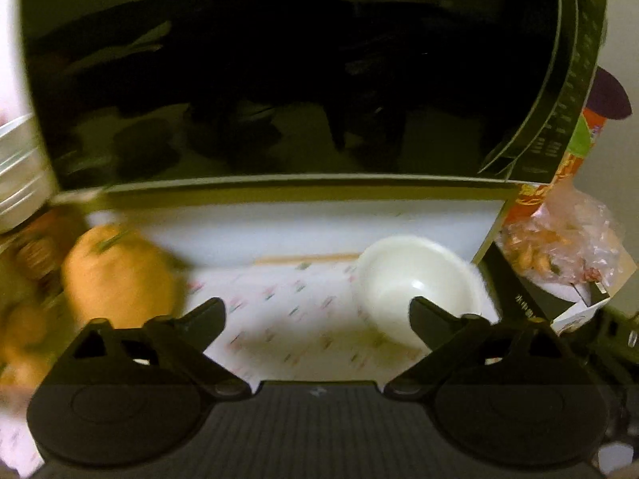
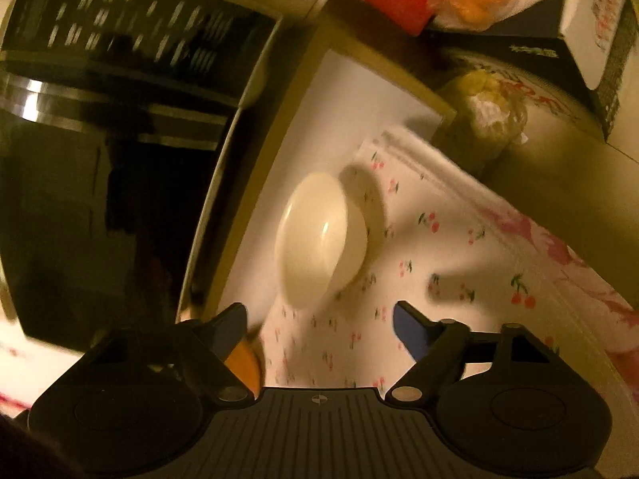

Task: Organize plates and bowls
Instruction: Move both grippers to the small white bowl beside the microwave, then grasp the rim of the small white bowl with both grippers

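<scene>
Motion blurs the orange fruit point(image 1: 120, 275); stacked plates point(image 1: 20, 171) are edge-cropped.

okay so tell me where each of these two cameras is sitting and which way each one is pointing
Left wrist: sits on the left gripper, facing forward and slightly down at the white bowl, an orange fruit and the black appliance; only its own open black fingers show.
Right wrist: sits on the right gripper, rolled sideways, looking down at the white bowl on the cherry-print cloth; its open blue-padded fingers show.
Shared: the bowl, the cloth and the black appliance.
</scene>
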The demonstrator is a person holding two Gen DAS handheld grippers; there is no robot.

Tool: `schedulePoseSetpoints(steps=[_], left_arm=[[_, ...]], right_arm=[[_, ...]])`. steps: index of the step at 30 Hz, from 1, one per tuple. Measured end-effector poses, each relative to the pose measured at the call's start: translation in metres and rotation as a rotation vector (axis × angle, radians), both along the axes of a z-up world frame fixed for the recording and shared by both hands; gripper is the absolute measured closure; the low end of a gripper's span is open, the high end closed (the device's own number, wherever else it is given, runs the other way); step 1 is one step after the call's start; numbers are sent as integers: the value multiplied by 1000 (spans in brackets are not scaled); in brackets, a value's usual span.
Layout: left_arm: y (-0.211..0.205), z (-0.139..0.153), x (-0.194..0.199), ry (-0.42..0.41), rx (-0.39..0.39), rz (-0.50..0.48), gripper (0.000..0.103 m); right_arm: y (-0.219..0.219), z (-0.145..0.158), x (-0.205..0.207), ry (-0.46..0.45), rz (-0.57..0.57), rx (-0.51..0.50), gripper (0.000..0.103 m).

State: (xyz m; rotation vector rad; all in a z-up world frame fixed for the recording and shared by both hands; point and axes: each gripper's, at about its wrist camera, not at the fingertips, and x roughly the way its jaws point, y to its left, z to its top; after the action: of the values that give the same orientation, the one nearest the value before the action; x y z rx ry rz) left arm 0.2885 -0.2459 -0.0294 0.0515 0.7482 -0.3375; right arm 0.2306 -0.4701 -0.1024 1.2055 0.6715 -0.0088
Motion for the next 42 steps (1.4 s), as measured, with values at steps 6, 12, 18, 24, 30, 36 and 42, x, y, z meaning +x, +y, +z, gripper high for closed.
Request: schedulePoseSetpoints(steps=[6, 12, 18, 24, 30, 36, 42], left_arm=[[-23, -13, 27, -41, -32, -66, 50], [-15, -27, 39, 8, -56, -62, 87], [-3, -33, 45, 49, -105, -62, 100], [2, -22, 41, 47, -114, -58, 102], [5, -5, 26, 41, -115, -62, 102], [10, 12, 5, 33, -121, -75, 103], [15, 21, -11, 47, -120, -66, 103]], right_arm=[[3, -9, 16, -39, -42, -32, 61], [15, -25, 29, -36, -53, 6, 81], [24, -25, 31, -42, -39, -10, 95], [25, -16, 27, -53, -39, -18, 97], [29, -1, 20, -43, -26, -38, 98], [36, 26, 6, -76, 5, -50, 100], [41, 48, -8, -84, 42, -97, 100]])
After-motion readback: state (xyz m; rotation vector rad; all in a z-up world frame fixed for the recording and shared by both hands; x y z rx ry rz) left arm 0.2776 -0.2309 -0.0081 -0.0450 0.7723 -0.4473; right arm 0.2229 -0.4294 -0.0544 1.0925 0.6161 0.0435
